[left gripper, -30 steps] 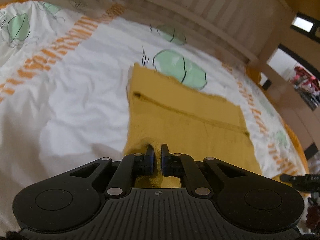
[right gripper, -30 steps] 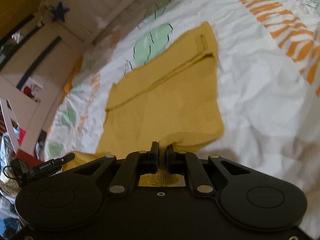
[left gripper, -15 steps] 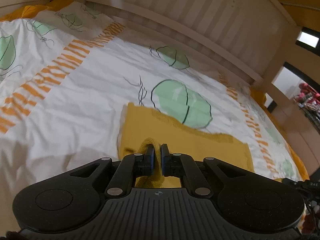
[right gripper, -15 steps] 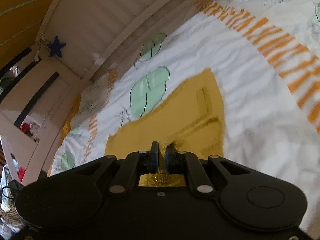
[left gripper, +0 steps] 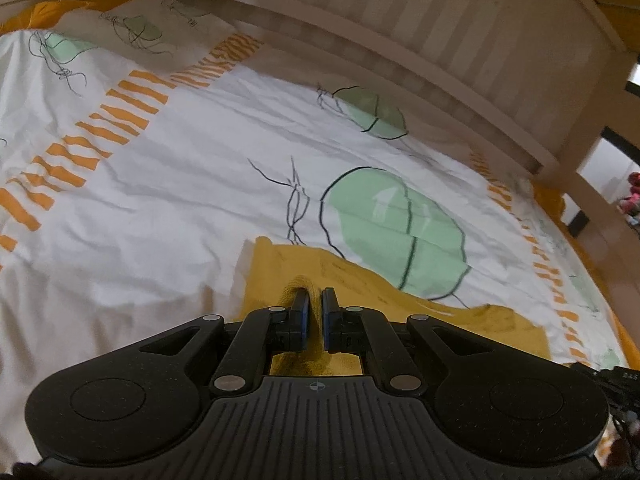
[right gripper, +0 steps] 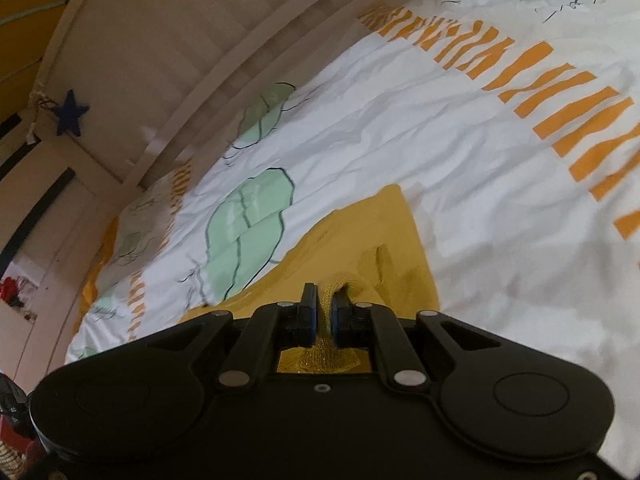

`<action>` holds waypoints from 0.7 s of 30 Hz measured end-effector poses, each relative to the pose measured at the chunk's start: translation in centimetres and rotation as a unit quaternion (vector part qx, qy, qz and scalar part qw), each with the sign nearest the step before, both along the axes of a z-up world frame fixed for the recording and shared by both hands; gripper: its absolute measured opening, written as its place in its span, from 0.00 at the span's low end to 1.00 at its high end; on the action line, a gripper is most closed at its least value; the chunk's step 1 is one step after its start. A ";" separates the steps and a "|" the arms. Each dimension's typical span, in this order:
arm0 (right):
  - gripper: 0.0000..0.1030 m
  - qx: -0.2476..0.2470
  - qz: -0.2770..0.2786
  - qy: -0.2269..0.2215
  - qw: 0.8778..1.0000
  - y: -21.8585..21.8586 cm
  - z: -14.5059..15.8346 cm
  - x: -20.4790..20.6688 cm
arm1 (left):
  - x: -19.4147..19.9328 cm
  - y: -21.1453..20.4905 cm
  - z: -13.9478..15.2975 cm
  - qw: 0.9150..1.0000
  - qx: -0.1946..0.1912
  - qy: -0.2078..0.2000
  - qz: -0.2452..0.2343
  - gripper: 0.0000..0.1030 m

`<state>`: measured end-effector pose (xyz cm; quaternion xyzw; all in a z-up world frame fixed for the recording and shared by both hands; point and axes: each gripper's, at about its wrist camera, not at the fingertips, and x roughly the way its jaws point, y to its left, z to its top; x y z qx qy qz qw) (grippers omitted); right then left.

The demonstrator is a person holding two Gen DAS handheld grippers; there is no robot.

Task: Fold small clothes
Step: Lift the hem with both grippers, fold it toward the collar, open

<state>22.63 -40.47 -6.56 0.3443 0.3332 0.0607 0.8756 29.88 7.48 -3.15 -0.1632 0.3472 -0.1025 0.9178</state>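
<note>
A mustard-yellow knitted garment [left gripper: 360,284] lies on the white bedspread [left gripper: 180,200] with green leaf and orange stripe prints. My left gripper [left gripper: 314,300] is shut on a bunched edge of the yellow garment, and the fabric rises between its pads. In the right wrist view the same garment [right gripper: 372,240] spreads ahead, and my right gripper [right gripper: 325,300] is shut on another fold of its knitted edge. Only the far strip of the garment shows beyond each gripper; the rest is hidden under the gripper bodies.
A pale slatted bed rail [left gripper: 420,40] curves along the far side of the bedspread. A dark blue star [right gripper: 70,114] hangs on a post at the left in the right wrist view. A doorway with red items [left gripper: 632,200] lies beyond the bed's right corner.
Both grippers carried the held garment edge forward over the rest of the cloth. Much less yellow fabric shows ahead now, and the bed rail looms closer.
</note>
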 end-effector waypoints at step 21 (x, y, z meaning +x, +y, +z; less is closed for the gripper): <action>0.17 -0.067 0.004 -0.002 0.998 1.0 -2.3 3.6 | 4.2 0.8 -3.5 0.998 0.038 0.005 0.046 0.42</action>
